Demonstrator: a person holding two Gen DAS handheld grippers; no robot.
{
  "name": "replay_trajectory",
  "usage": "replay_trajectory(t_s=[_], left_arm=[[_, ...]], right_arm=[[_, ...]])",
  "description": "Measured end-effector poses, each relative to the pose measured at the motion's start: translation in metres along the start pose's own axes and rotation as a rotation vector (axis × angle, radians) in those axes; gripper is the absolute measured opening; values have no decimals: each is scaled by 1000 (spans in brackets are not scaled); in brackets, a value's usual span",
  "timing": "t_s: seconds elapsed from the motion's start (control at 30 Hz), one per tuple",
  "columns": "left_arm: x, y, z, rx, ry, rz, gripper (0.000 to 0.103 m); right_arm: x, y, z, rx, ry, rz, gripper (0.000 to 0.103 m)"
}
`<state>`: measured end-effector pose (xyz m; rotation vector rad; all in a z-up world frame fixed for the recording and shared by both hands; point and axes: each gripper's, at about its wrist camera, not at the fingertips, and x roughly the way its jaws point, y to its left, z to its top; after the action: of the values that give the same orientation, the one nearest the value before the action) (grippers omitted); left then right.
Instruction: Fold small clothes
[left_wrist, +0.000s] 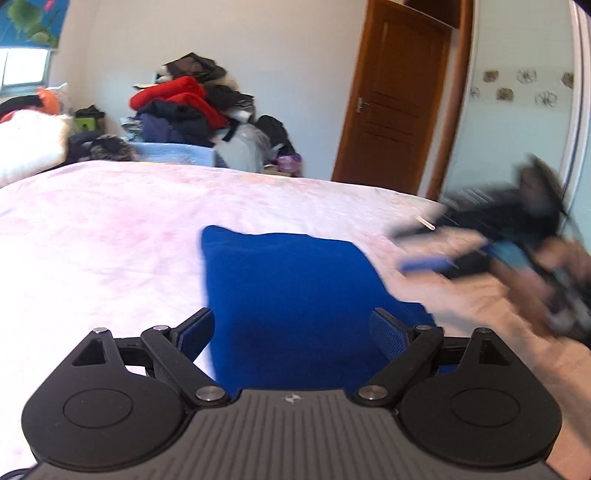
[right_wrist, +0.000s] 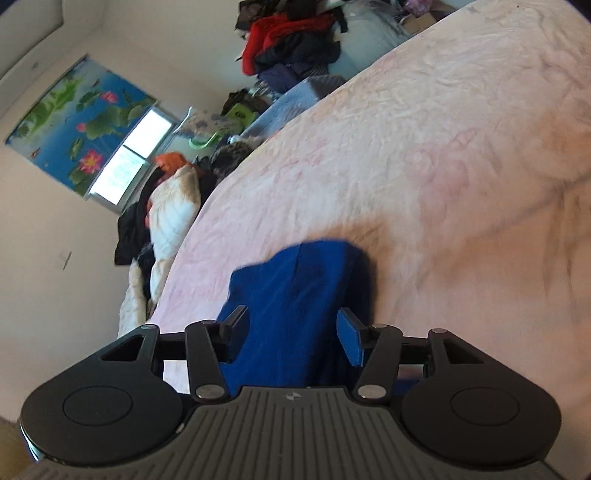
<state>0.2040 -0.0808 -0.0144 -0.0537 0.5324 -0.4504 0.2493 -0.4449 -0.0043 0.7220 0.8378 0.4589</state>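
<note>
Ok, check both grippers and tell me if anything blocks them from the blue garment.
Nothing visible does. The blue garment lies on the pink bedspread right ahead of the open left gripper, and ahead of the open right gripper too.

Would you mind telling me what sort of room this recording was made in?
Most likely a lived-in bedroom: a wide bed with a pale pink cover, a heap of clothes piled against the far wall, and a wooden door. A blue garment lies on the bed.
</note>
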Motion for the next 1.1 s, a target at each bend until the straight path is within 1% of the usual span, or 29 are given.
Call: replay_trajectory(t_s=[0.03, 0.1, 0.17, 0.2, 0.27, 0.3, 0.33, 0.37, 0.4, 0.47, 0.5, 0.57, 0.63, 0.67, 0.73, 0.77, 0.8, 0.83, 0.9, 0.93, 0.97, 1.03, 1.1], left_arm=[[-1, 7, 0, -20, 19, 6, 92], [1, 18, -4, -66, 58, 12, 92], [8, 25, -8, -110, 111, 23, 91], [10, 28, -11, -146, 138, 19, 91], [14, 36, -16, -236, 180, -2, 91], [14, 41, -19, -283, 198, -18, 91], [15, 43, -21, -315, 213, -32, 91], [19, 44, -24, -339, 233, -48, 91], [21, 44, -26, -355, 247, -56, 91], [21, 43, -27, -386, 249, -78, 91], [22, 42, -25, -402, 257, -95, 91], [20, 42, -21, -433, 267, -125, 91], [19, 41, -18, -430, 270, -140, 92], [21, 42, -17, -428, 275, -142, 92], [31, 45, -22, -453, 303, -128, 92], [31, 46, -24, -457, 287, -131, 91], [32, 46, -22, -455, 295, -128, 91], [32, 46, -21, -455, 301, -129, 91], [30, 52, -18, -482, 298, -142, 91], [30, 55, -17, -497, 297, -142, 91], [31, 60, -16, -514, 297, -138, 91], [34, 71, -13, -561, 296, -127, 91], [41, 82, -9, -623, 311, -152, 91]], right_arm=[[-4, 3, -13, -18, 32, -7, 53], [-10, 9, -35, -40, 60, -35, 52], [-11, 12, -51, -37, 92, -59, 45], [-11, 13, -61, -35, 108, -79, 44], [-9, 15, -70, -29, 127, -86, 42], [-10, 14, -75, -11, 130, -74, 42], [-9, 12, -77, 12, 126, -56, 39], [-7, 11, -78, 37, 128, -40, 26], [-3, 8, -80, 62, 141, -35, 19], [3, 5, -82, 81, 137, -49, 11], [3, 5, -82, 85, 133, -46, 11], [-9, 11, -81, 70, 95, -27, 9], [-24, 9, -80, 66, 58, -49, 8], [-26, 4, -81, 75, 58, -66, 8], [-18, -10, -87, 98, 91, -103, 7], [-15, -12, -89, 103, 87, -96, 7], [-15, -12, -91, 118, 76, -78, 7], [-16, -10, -90, 128, 64, -54, 16], [-21, -6, -85, 139, 55, -44, 32], [-26, -5, -81, 140, 28, -34, 50], [-33, -5, -76, 125, -12, -28, 58], [-42, -7, -58, 89, -61, -71, 63], [-36, -17, -38, 70, -62, -110, 63]])
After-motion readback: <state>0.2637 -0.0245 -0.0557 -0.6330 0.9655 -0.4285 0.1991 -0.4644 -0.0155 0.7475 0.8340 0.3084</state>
